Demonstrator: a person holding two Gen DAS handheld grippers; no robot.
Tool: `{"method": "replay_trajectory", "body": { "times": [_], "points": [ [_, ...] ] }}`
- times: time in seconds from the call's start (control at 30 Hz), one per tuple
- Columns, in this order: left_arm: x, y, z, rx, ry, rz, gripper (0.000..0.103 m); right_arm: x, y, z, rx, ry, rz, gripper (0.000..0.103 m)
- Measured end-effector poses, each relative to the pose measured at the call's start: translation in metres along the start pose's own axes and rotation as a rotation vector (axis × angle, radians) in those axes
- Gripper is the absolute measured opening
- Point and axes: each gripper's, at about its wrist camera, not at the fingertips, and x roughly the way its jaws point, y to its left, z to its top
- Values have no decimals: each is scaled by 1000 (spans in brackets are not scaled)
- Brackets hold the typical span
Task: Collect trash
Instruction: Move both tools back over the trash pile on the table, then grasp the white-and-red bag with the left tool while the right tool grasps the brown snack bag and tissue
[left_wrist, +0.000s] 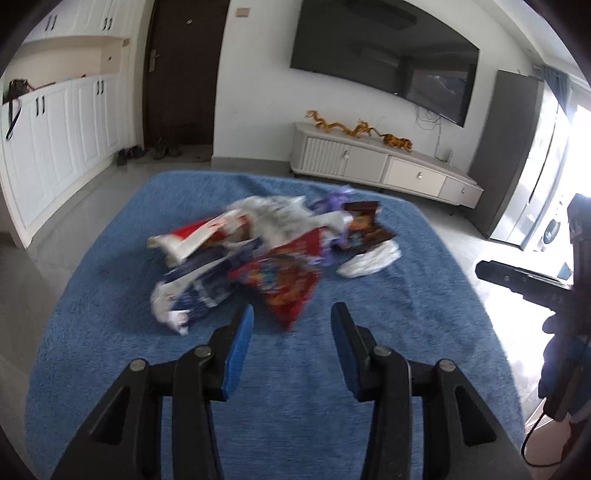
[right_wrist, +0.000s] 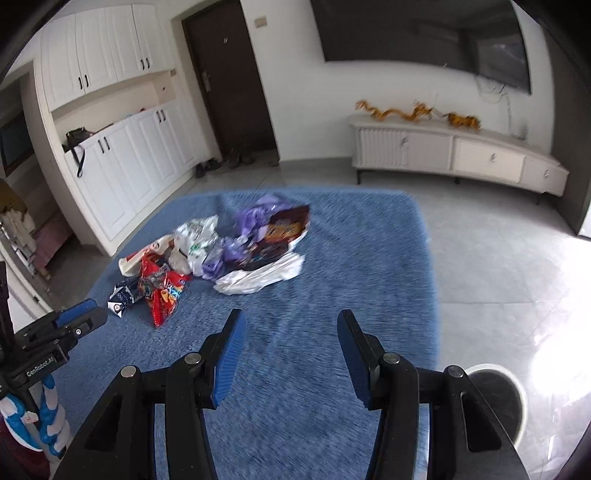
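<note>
Presently: trash pile (left_wrist: 258, 254) heaped mid-way on blue rug (left_wrist: 110, 295), on the floor; red snack wrapper (left_wrist: 286, 284) nearest, white plastic bag (left_wrist: 371, 260) at the right edge, purple bag (right_wrist: 255, 221) and dark packet (right_wrist: 284, 227) behind; left gripper (left_wrist: 291, 317) released, jaws wide, empty, poised just short of the red wrapper; right gripper (right_wrist: 290, 326) likewise spread, empty, well apart from the pile; round bin (right_wrist: 506, 398) on bare floor beside the rug, lower right. Step judged: approach, nothing gathered yet. Next move calls for: lowering onto the wrapper's near corner, closing on thin crinkly film, avoiding rug pile.
</note>
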Motion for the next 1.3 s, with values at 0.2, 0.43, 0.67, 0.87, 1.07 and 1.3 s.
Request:
{"method": "replay_trajectory", "body": {
  "times": [0.2,0.43,0.67,0.87,1.07,1.3],
  "points": [
    [7,59,13,-28,5,15,42,66,6,7,63,95,89,49],
    [38,90,44,-8,42,-10,43,121,2,23,155,147,140,49],
    [83,76,68,154,91,4,43,142,-6,31,213,161,138,49],
    [120,76,77,236,152,57,43,149,-6,39,208,164,133,47],
    [141,94,81,187,207,53,42,157,-1,44,184,164,114,32],
    [131,115,81,73,179,20,21,147,-9,31,216,141,151,11]
  ]
}}
